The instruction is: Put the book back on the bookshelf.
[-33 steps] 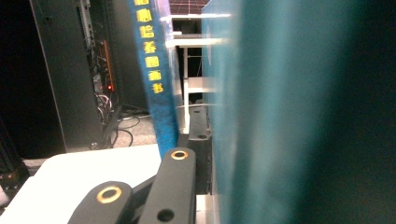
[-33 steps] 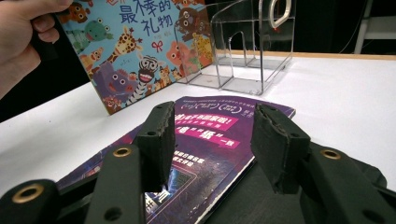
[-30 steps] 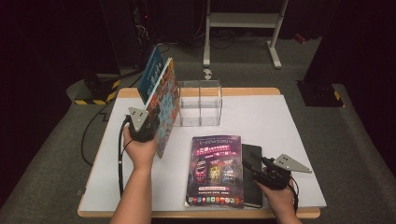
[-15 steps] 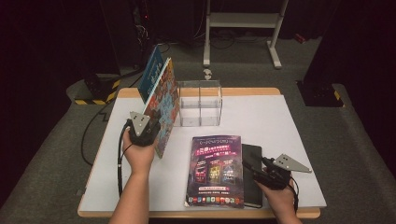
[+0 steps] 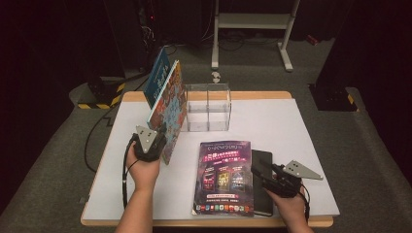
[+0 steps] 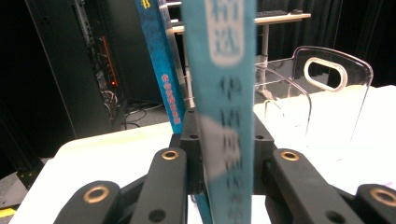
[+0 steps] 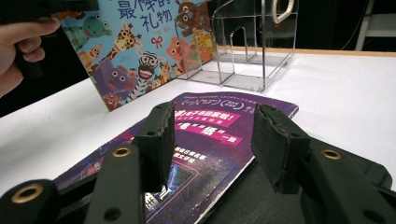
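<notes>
- The picture book (image 5: 170,114) stands tilted at the desk's (image 5: 301,126) left, leaning on a blue book (image 5: 156,77) beside the clear rack (image 5: 208,107).
- Left gripper (image 5: 154,141) fingers clamp its spine — jaws have just eased slightly.
- Thin, light, slick cover; likely floppy, so hold near the spine.
- Right gripper (image 5: 260,171) fingers gape over the purple magazine (image 5: 223,177) — not gripping.

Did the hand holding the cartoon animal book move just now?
Yes. The left gripper slid toward the table's near edge, away from the clear plastic holder, its jaws either side of the animal book.
</notes>
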Available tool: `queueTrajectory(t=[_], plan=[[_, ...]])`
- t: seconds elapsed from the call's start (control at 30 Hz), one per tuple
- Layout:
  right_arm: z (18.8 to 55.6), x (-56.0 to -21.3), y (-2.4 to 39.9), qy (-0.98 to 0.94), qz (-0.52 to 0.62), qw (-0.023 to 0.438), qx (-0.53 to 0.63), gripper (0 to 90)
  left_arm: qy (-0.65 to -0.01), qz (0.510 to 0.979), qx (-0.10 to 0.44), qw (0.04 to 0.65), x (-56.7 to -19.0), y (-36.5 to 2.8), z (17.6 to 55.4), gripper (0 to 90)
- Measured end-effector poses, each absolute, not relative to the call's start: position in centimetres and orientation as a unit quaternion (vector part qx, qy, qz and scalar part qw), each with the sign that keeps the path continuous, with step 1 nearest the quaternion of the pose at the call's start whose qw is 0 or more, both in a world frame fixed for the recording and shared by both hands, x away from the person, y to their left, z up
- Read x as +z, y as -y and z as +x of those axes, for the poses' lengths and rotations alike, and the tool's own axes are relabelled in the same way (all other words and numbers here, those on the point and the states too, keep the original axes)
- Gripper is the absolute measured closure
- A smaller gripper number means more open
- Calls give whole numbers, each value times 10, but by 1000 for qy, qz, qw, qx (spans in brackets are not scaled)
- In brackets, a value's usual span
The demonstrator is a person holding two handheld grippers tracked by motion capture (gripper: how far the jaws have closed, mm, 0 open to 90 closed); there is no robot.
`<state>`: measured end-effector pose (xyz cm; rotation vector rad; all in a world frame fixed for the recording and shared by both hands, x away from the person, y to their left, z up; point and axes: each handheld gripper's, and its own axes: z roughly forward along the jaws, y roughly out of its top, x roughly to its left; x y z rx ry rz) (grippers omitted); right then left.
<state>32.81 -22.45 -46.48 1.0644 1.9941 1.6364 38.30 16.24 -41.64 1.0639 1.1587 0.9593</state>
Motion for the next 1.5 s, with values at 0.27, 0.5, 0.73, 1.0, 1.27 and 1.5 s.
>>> queueTrajectory(t=[0.27, 0.5, 0.73, 1.0, 1.27, 1.5], plan=[[328, -464, 225, -702, 376, 175, 579, 490, -506, 451, 408, 612, -423, -165, 373, 769], [327, -464, 224, -703, 376, 174, 579, 489, -509, 438, 412, 616, -424, -162, 373, 788], [328, -465, 224, -703, 376, 172, 579, 489, -508, 438, 419, 612, -422, -156, 377, 794], [328, -465, 224, -703, 376, 169, 580, 489, -508, 432, 436, 604, -423, -153, 385, 785], [329, -466, 224, -702, 377, 167, 581, 490, -518, 427, 456, 585, -423, -148, 387, 775], [329, -465, 224, -702, 374, 166, 583, 490, -524, 420, 470, 572, -422, -141, 386, 770]])
